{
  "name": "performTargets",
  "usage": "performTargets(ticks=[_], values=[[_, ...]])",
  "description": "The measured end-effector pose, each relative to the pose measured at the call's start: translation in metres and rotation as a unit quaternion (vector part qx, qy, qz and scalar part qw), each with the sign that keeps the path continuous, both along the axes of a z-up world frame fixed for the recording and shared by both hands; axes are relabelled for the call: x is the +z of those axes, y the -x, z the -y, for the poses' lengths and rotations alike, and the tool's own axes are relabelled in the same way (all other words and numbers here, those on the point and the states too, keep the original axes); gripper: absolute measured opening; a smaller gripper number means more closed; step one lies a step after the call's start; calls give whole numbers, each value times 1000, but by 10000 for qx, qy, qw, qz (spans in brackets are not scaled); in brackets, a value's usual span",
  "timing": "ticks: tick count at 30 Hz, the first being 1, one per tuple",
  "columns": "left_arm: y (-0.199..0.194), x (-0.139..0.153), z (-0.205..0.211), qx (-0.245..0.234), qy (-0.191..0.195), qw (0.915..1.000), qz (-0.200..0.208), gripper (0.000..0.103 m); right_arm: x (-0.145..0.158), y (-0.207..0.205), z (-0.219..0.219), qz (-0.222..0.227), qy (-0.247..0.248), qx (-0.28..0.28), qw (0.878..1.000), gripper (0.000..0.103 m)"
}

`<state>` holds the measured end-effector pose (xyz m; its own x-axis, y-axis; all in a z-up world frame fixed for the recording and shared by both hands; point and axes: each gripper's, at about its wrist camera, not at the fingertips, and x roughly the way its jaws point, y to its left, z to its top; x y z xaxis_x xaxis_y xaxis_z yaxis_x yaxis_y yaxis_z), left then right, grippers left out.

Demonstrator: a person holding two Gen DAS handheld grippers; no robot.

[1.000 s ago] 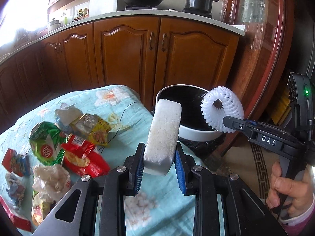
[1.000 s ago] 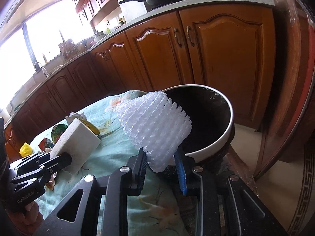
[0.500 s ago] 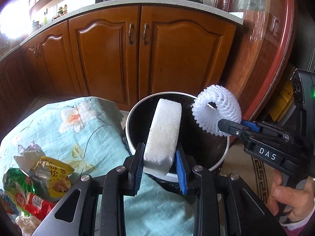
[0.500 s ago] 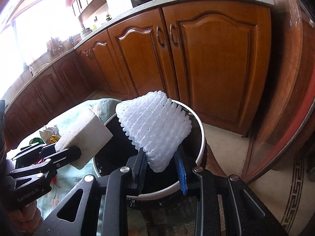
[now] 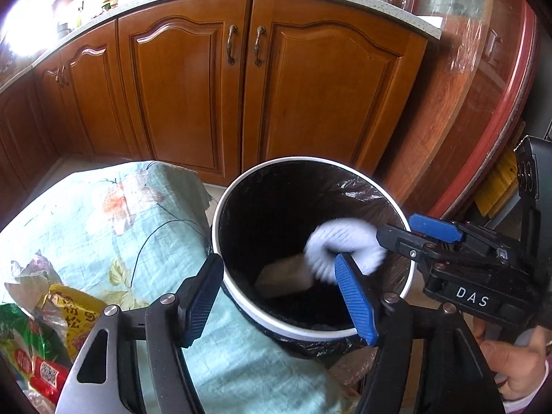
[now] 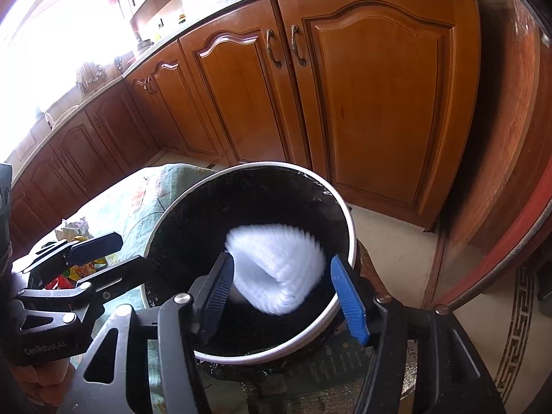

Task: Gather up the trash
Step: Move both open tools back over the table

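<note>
Both of my tongs stand spread over the trash bin (image 5: 220, 227), their jaws having just been opening, and nothing is between the pads now. My left gripper (image 5: 279, 296) has let go, and the foam block (image 5: 286, 276) lies tilted deep in the black liner, dim and partly hidden. My right gripper (image 6: 286, 289) hangs over the bin's near rim with the white foam fruit net (image 6: 276, 269) blurred just beyond its pads, inside the bin's mouth and, as I judge it, falling free; in the left view the same net shows as a white smear above the block. Outward from the bin, the table with its pale floral cloth (image 5: 114, 227) touches the bin's left side, and at its near left corner the rest of the trash waits: a yellow snack wrapper (image 5: 74, 310), a green and red packet (image 5: 27, 355) and a crumpled bit of paper (image 5: 27, 272). I expect these to be very light, thin and crinkly, slippery on flat faces, so I would pinch a raised fold or a crimped end rather than press down on the cloth. Behind everything run the brown cabinet doors (image 5: 193, 79).
</note>
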<state>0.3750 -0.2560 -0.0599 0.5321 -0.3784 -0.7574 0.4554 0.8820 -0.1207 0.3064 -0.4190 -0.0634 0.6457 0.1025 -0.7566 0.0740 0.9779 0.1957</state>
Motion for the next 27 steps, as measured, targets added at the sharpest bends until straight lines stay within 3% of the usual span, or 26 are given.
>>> performTargets(ticks=[4,8,12,19,27], values=[[12,3,-21,126,177,9998,10,67,2,10,0,65,-165,-42,9998,61],[36,-1,-44,297,417,9987,59,67,8,27,-8,270,-399,-37,9988,81],[65,-2,-70,536,589,9967,155,69,12,49,-23,496,-638,38,9967,88],[121,3,-122,920,651,9929,375,72,13,73,-55,677,-1045,254,9919,89],[175,11,-183,1605,692,9830,564,72,6,87,-103,518,-1262,676,9883,89]])
